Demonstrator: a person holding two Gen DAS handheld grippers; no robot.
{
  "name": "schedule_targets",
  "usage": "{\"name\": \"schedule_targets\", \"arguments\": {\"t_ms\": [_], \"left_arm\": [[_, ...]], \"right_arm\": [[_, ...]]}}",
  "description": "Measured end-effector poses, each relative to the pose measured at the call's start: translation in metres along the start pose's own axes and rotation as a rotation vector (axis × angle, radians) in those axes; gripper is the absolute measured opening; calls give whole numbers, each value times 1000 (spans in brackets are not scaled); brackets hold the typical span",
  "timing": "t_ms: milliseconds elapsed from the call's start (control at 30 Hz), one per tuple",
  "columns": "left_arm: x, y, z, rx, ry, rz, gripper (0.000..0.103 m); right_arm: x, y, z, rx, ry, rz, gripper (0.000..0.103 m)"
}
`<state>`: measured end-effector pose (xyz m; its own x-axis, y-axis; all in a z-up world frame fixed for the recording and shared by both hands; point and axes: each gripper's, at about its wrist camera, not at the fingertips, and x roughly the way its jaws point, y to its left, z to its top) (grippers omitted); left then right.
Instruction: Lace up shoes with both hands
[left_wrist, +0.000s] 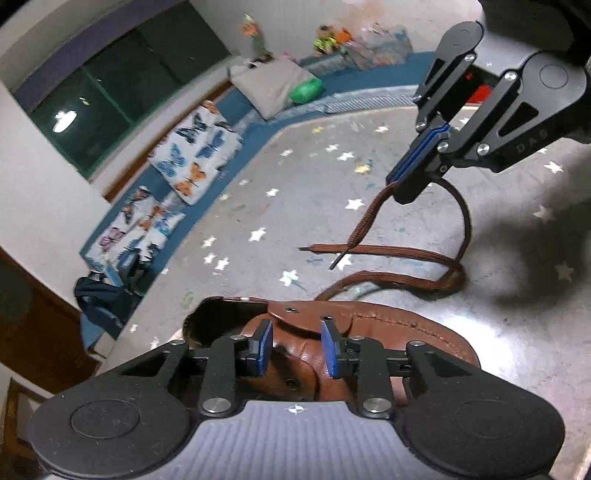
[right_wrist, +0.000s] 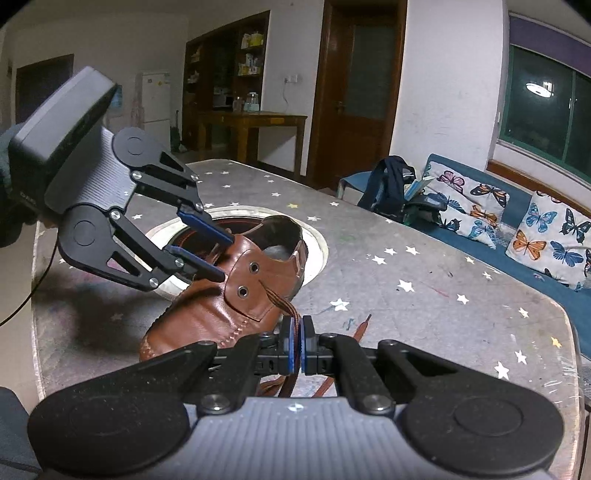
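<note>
Shoe (right_wrist: 236, 295): glossy brown leather, sat on starry table (right_wrist: 424, 295) | flat woven brown lace (left_wrist: 373, 212) pinched by right gripper (right_wrist: 296, 339) | left gripper (left_wrist: 296, 347) narrowly parted around eyelet flap, touch unclear

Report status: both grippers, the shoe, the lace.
Right gripper shut on brown lace. Left gripper open, straddling the brown shoe's eyelet flap. Eyelets unobstructed.
</note>
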<state>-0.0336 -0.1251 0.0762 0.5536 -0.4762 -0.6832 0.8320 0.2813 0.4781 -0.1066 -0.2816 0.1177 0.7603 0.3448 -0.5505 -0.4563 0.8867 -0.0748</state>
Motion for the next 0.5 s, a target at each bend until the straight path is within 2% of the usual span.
{"name": "schedule_targets", "arguments": {"t_ms": [233,500], "left_arm": [[10,11,8,42,85,-50,19],[13,19,9,49,107,-84,19]], "right_arm": [[0,0,-3,12,3,12,3],[5,-4,-6,37,3,28,3]]}}
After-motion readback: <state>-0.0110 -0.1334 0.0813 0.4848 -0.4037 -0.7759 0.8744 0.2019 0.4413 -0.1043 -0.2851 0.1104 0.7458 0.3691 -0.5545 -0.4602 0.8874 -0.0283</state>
